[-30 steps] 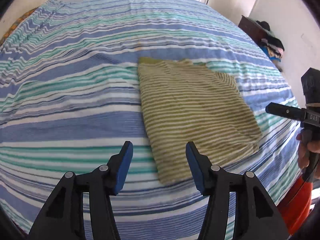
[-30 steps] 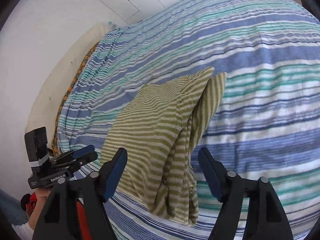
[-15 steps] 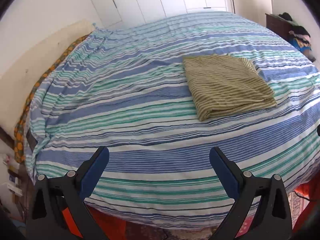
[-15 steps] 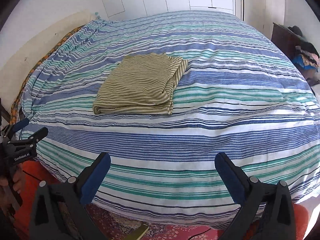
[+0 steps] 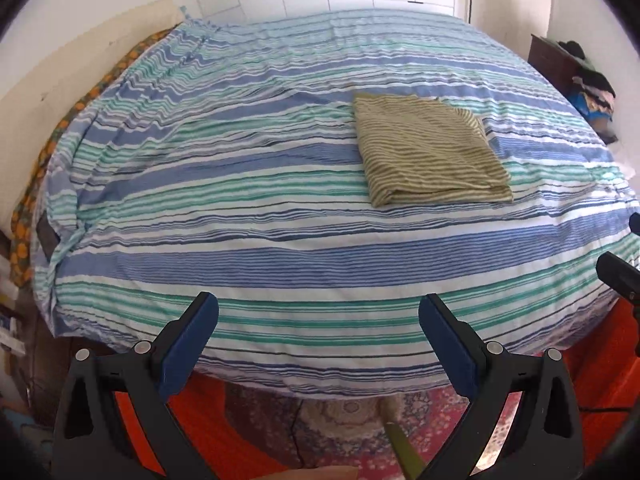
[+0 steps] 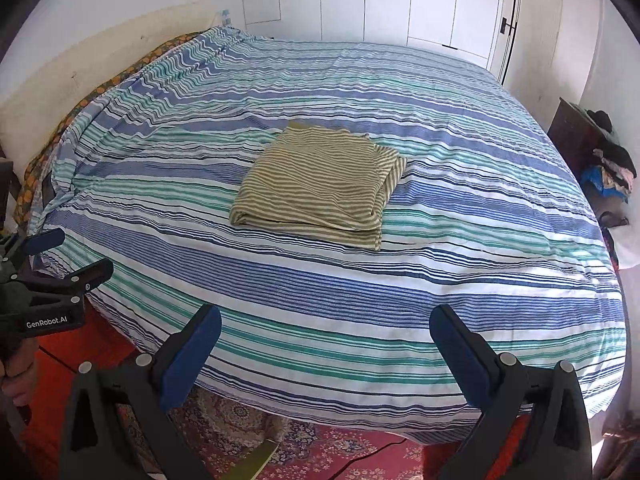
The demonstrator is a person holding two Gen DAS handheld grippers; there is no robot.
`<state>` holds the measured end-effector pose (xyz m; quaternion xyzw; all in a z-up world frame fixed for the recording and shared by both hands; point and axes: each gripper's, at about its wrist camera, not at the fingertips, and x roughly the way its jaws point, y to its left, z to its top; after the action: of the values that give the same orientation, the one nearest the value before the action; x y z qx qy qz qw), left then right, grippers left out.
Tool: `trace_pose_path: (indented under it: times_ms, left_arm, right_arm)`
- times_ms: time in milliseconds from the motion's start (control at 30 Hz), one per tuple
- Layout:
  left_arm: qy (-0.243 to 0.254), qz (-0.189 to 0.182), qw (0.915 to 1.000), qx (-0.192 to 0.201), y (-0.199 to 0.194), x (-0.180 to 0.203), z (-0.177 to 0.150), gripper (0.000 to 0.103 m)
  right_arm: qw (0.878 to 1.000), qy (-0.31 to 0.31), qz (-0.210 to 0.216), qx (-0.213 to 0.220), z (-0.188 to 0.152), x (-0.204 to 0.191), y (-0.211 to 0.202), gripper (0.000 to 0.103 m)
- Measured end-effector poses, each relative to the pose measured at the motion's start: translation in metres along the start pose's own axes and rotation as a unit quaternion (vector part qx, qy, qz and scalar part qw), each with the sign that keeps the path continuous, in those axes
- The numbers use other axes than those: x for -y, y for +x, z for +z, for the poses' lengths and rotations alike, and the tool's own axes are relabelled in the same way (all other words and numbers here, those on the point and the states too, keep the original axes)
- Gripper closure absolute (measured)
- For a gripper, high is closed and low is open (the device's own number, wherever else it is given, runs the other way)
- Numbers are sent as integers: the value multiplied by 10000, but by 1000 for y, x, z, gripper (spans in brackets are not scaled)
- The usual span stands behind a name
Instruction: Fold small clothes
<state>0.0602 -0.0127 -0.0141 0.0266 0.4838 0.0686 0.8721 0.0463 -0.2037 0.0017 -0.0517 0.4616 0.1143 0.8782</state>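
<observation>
A small olive-and-cream striped garment (image 5: 430, 152) lies folded into a flat rectangle on the bed, right of centre in the left wrist view and near the middle in the right wrist view (image 6: 320, 184). My left gripper (image 5: 319, 308) is open and empty, held back over the bed's near edge, far from the garment. It also shows at the left edge of the right wrist view (image 6: 66, 254). My right gripper (image 6: 326, 320) is open and empty, also back at the near edge. Part of it shows at the right edge of the left wrist view (image 5: 624, 252).
The bed carries a blue, green and white striped sheet (image 6: 460, 240). A red patterned rug (image 6: 320, 448) lies below the near edge. A dark cabinet with piled clothes (image 6: 600, 152) stands at the right. White wardrobe doors (image 6: 400, 4) are behind the bed.
Both grippers have drawn back from the folded garment to the bed's near edge, and their jaws have opened wider. The garment lies still on the bed.
</observation>
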Motion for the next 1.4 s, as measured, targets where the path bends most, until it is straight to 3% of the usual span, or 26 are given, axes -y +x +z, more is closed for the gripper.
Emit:
trace_pose_path:
  times_ms: [133,400,1400]
  left_arm:
    - [-51,-123,9999,21,-12,1,-2,2]
    - [97,70,9998,142,-24,8,-2,1]
    - [-1,-31,10000,69,-20,8,-1,1]
  right_arm:
    - [9999,-159,-29,44,2,-12,-14,0]
    - [9995,-284,-119,73,3,-20,-20,0]
    - [9993,-320,-199,-5,5,-20,-22,0]
